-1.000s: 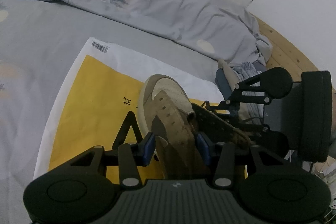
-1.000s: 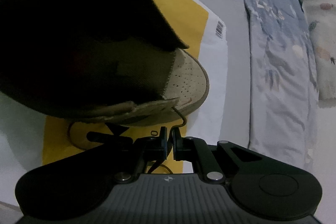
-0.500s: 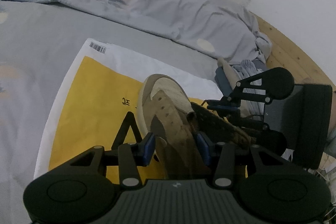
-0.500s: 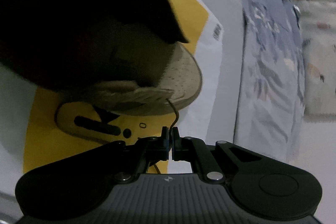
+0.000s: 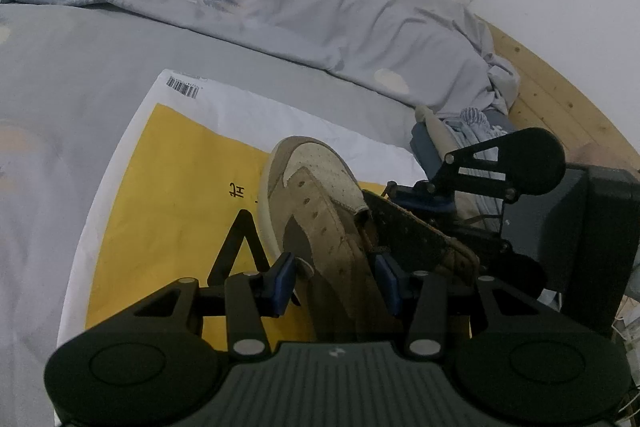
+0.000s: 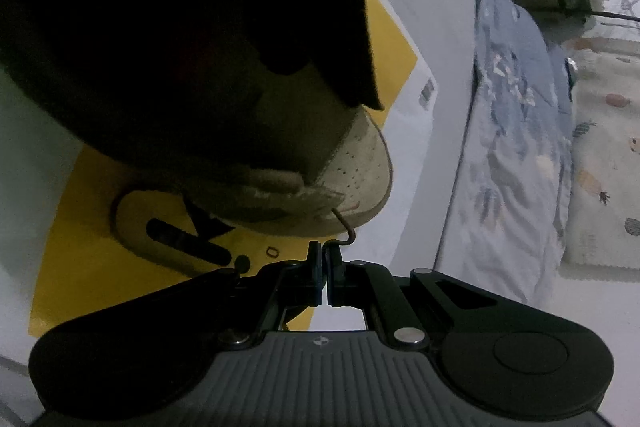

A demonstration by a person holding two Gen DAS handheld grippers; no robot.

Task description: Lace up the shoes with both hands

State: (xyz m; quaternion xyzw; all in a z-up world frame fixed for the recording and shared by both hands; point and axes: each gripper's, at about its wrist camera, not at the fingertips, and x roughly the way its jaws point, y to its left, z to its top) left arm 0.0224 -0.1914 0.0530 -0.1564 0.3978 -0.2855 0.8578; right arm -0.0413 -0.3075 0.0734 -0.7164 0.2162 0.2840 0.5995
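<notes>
Suede shoe (image 5: pixel 320 211), tan, lies on a yellow-and-white mailer bag (image 5: pixel 176 163) spread on the grey bed (image 5: pixel 60 67); left tool (image 5: pixel 338 277) half open, its blue pads clamping the shoe's sides; right tool (image 6: pixel 325 257) pinched fully closed on the brown lace (image 6: pixel 347 227) beside the toe

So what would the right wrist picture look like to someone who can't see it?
The right tongs are shut on a thin brown lace coming from a tan shoe, which sits on a yellow and white bag on a grey bed.
</notes>
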